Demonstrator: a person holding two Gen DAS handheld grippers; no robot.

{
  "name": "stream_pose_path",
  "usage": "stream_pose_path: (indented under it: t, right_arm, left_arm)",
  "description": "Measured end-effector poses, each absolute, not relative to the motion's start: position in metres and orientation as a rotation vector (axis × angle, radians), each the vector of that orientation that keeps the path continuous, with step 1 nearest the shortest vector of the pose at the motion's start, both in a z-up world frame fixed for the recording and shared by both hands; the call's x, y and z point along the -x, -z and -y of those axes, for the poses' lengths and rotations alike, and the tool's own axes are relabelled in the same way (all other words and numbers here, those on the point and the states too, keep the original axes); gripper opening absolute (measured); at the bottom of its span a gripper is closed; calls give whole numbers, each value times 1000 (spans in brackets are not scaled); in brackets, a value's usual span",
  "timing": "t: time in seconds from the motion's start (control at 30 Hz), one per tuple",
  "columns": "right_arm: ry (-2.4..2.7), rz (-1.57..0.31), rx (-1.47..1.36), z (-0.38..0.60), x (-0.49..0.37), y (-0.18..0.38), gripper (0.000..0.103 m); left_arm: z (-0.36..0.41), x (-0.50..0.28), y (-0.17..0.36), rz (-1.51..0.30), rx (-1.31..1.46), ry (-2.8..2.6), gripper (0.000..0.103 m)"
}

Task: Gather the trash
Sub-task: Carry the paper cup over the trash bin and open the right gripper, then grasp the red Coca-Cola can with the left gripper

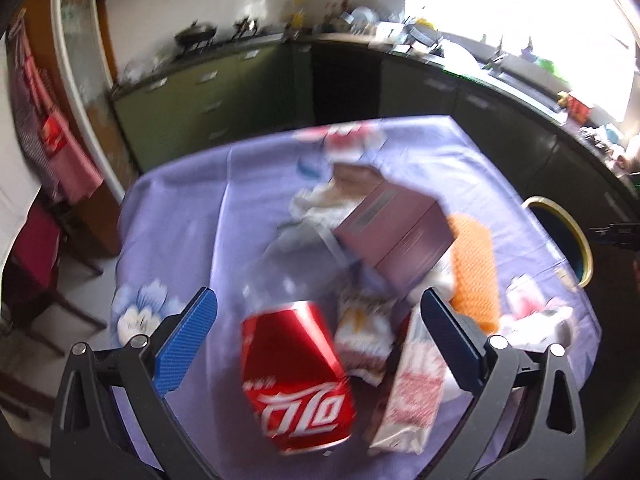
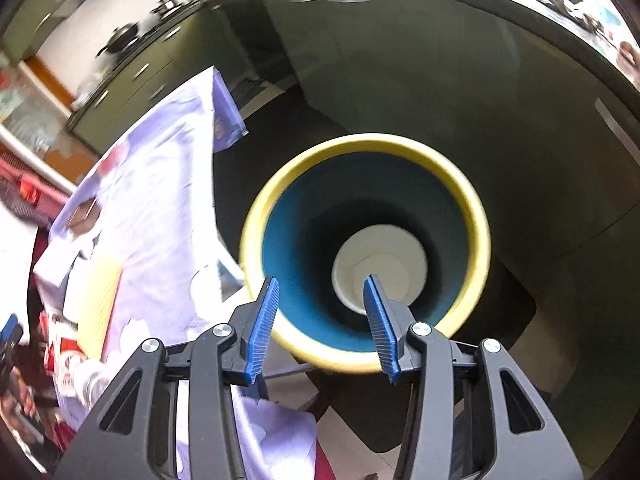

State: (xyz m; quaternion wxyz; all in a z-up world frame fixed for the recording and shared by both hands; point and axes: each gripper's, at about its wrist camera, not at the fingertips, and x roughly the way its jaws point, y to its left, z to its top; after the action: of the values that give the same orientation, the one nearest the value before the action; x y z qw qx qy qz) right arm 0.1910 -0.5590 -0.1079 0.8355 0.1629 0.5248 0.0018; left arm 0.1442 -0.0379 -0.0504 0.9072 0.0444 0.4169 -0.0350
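Kitchen setting. A table draped in a lilac floral tablecloth (image 1: 460, 152) stood in the middle of the room, with green cabinets (image 1: 208, 96) along the far wall and darker ones under a bright window. A wok (image 1: 196, 34) sat on the counter at the back; pink and red towels (image 1: 52, 136) hung at the left edge. Both views were motion-blurred.

On the cloth, seen from the left wrist camera: a red cola can (image 1: 294, 380) lying on its side, nearest the tool. Just right of it lay a crumpled snack wrapper (image 1: 362, 332) and a red-and-white carton (image 1: 412, 392), all close together. Farther back sat a mauve box (image 1: 396, 232), tilted, with white crumpled paper (image 1: 320, 204) beside it and an orange cloth (image 1: 474, 268) to its right.

The left gripper (image 1: 316, 326) was spread wide and held nothing; the can lay between the lines of its blue fingers (image 1: 188, 336), apart from both pads.

The bin (image 2: 476, 216), yellow-rimmed with a teal inside, stood on the floor off the table's right edge. From the right wrist camera its mouth lay directly below, and a white paper cup (image 2: 380, 264) rested at the bottom. The right gripper (image 2: 322, 284) hung above that opening, its fingers parted with nothing between them; the cup showed through the gap, well below the tips.
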Motion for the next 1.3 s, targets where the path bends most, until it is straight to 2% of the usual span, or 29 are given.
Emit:
stream_pose_path:
  t: [0.2,0.37,0.43,0.57,0.97,1.3]
  right_arm:
    - [-63,-1113,-303,529,-192,104,46]
    - [-78,-1116,-281,515,-198,107,46]
    - [-82,-1119,-281,514,-202,111,46]
    - [-90,-1127,-282,512,-206,117,46]
    - [-101,-1137,-292,521,-200,122,47]
    - [-116,-1115,-288,519,-194,120,47]
  left_arm:
    - [12,-156,84,-1046,-63,3,96]
    - [14,-154,102,-1123,-66,16,93]
    - [14,-156,107,-1146,-66,20,84]
    - [11,-162,118,-1190,-42,20,74]
    - [7,-162,119,-1190,-68,14,70]
    - [15,-132,76,-1093,-99,60,70]
